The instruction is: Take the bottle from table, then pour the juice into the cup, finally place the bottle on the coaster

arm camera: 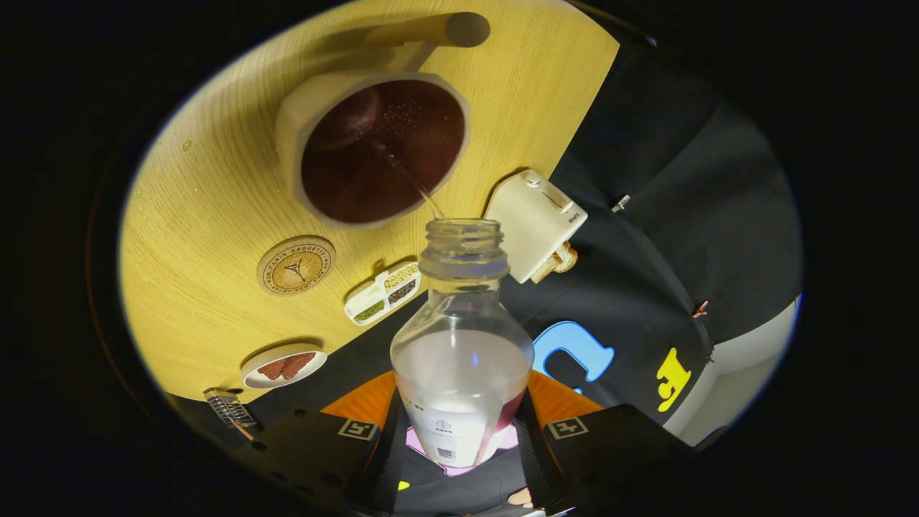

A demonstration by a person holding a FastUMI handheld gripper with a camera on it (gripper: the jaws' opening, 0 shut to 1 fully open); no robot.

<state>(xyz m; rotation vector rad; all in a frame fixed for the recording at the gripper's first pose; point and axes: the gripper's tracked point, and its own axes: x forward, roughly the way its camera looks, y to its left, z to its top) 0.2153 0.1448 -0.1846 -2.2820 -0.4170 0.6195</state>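
The jaws of the gripper (459, 438) are closed on the bottle (462, 345), one finger pressing each side of its lower body near the label. The bottle is clear, uncapped, and tipped forward so that its open neck points toward the cup (373, 147). A thin stream of juice (423, 192) runs from the bottle's mouth into the cup, and only a small reddish remnant sits low in the bottle near the fingers.

The cup is the landmark here: a pale, angular-rimmed vessel standing on the yellow wooden tabletop (208, 208), well filled with dark red juice (a few bubbles show on the surface). Beyond the cup, on its far side from the bottle, lies a wooden rod (431, 30). Between the cup and the jaws, off to the bottle's left, lies the round cork coaster (296, 265), bare and flat on the tabletop. Just past the coaster, further from the cup, sits a small divided tray of seeds or grains (382, 293), and further still a small dish holding reddish pieces (284, 366) near the tabletop's edge. To the cup's other side, at the tabletop's edge, stands a cream toaster (535, 222) with something bread-like at its slot.
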